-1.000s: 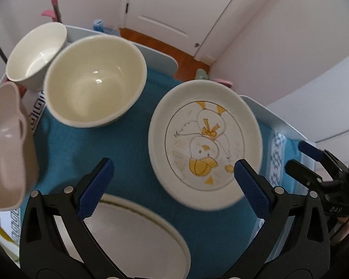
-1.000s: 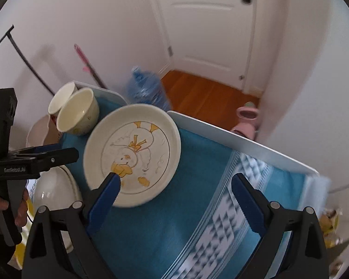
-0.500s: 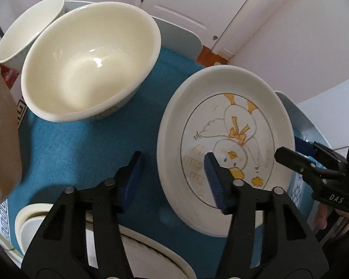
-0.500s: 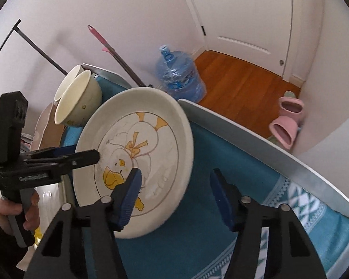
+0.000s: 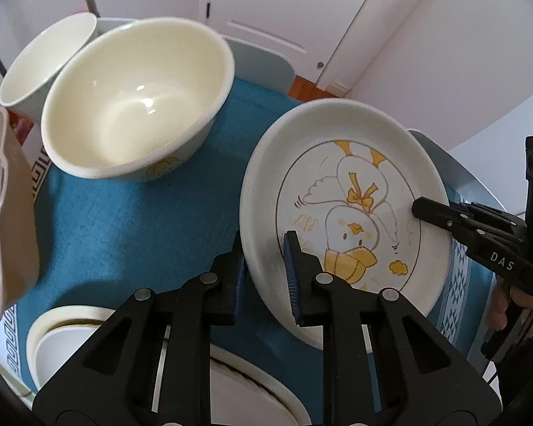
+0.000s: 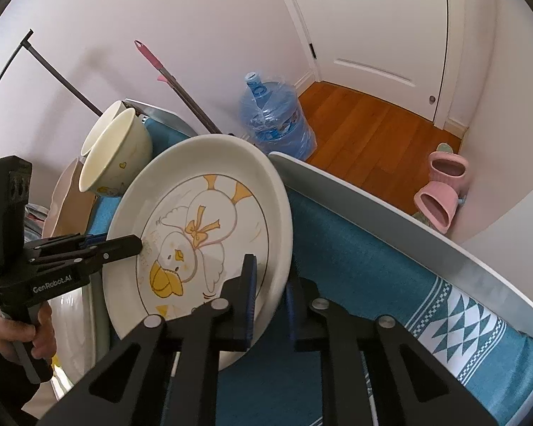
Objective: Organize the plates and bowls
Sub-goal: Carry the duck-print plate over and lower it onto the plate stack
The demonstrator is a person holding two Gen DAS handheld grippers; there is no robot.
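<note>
While clamped at opposite rims by the left tool (image 5: pixel 263 277) and right tool (image 6: pixel 270 293), the duck plate (image 5: pixel 355 213) is held tilted beside the cream bowl (image 5: pixel 138 96), over the bench (image 5: pixel 124 220). Judged rigid, glazed, slippery, breakable; rim grip suits. Legible: "DAS", "GenRobot.AI".

Black claw (image 5: pixel 264 277) frames, blue pads (image 5: pixel 290 277), silver screws, white lettering

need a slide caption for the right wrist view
Both grippers, right gripper and left gripper, clamp opposite rims of the duck plate above the blue cloth.
</note>
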